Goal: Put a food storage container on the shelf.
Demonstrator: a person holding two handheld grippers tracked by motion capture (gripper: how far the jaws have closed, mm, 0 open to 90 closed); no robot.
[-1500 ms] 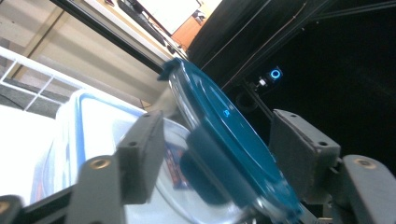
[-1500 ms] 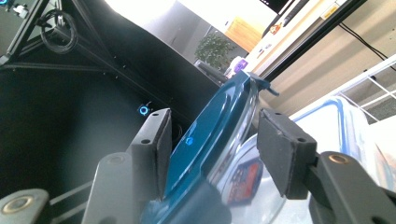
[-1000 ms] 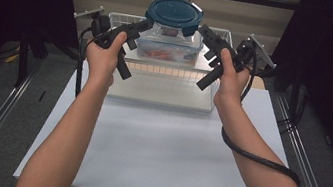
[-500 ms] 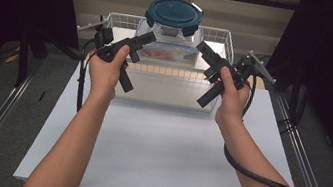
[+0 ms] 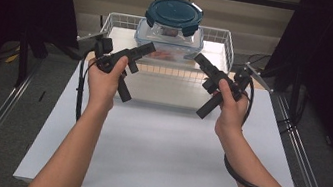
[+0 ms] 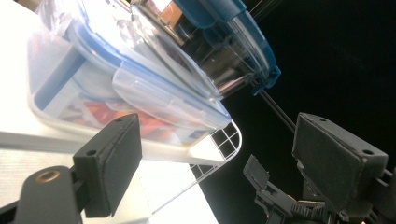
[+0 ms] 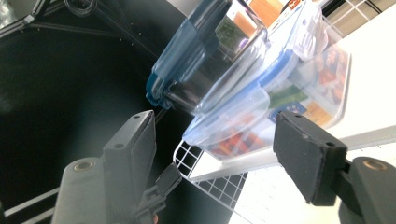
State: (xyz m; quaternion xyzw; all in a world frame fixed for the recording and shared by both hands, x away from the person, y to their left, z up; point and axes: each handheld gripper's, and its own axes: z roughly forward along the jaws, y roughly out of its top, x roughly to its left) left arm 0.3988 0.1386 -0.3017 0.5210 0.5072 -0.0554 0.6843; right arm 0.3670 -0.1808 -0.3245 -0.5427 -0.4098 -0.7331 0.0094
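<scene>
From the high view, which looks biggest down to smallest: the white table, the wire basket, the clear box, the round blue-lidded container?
1. White table
2. Wire basket
3. Clear box
4. Round blue-lidded container, though it looks close in size to the box it sits on.

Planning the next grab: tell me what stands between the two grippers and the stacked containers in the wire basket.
Nothing visible lies in the gap. The left gripper and right gripper are open and hover short of the clear container, which carries the blue-lidded round container. The wire basket rim sits low around them.
</scene>
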